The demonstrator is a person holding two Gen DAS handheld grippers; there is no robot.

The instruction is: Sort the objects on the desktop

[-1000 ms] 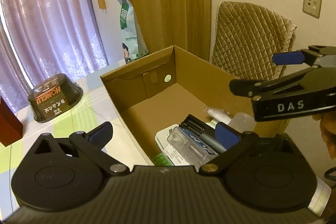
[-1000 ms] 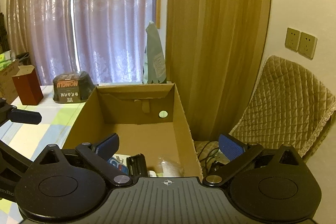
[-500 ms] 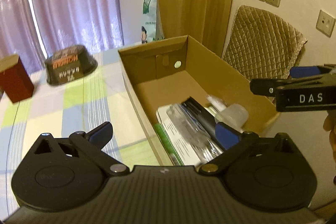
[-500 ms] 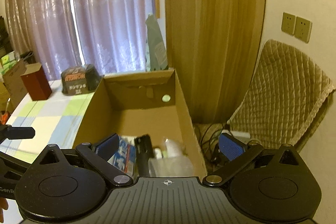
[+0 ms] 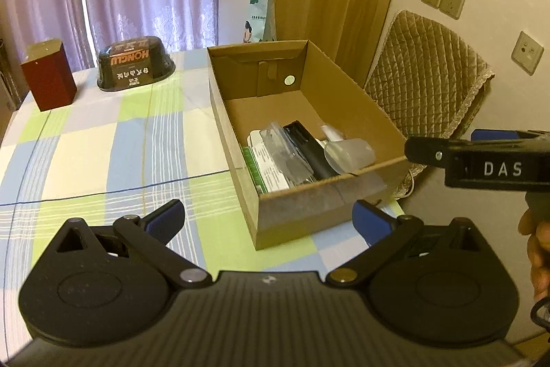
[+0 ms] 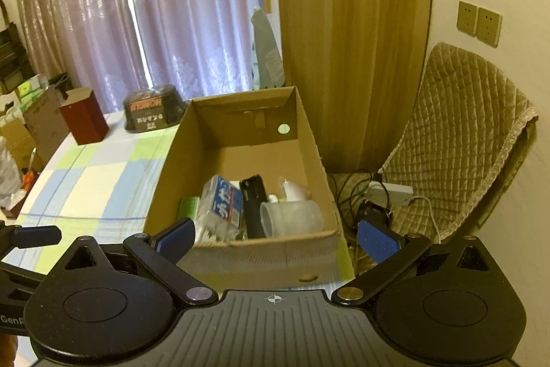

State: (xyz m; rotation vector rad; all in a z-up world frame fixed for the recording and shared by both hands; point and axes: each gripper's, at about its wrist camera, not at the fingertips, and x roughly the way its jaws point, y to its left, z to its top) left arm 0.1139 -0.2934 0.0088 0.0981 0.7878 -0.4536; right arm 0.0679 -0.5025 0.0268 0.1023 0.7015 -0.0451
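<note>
Both grippers pulled back from the box

Left gripper (image 5: pixel 268 219) and right gripper (image 6: pixel 275 238), jaws wide and empty, have backed off; the cardboard box (image 5: pixel 364 195) holds the items, sorting looks nearly done.

Backlit mauve curtains (image 6: pixel 172 23), wooden panel (image 6: pixel 350 40), cream wall, quilted chair (image 5: pixel 426 78), checked tablecloth (image 5: pixel 103 143)

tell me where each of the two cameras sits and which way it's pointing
Left wrist: sits on the left gripper, jaws open, looking forward and down over the checked tablecloth at the open brown cardboard box; the right gripper and part of a hand show at the right edge.
Right wrist: sits on the right gripper, jaws open, facing the box's near end; the left gripper shows at the left edge.
Shared: the box, dark red carton, black oval bowl, quilted chair cover.
</note>
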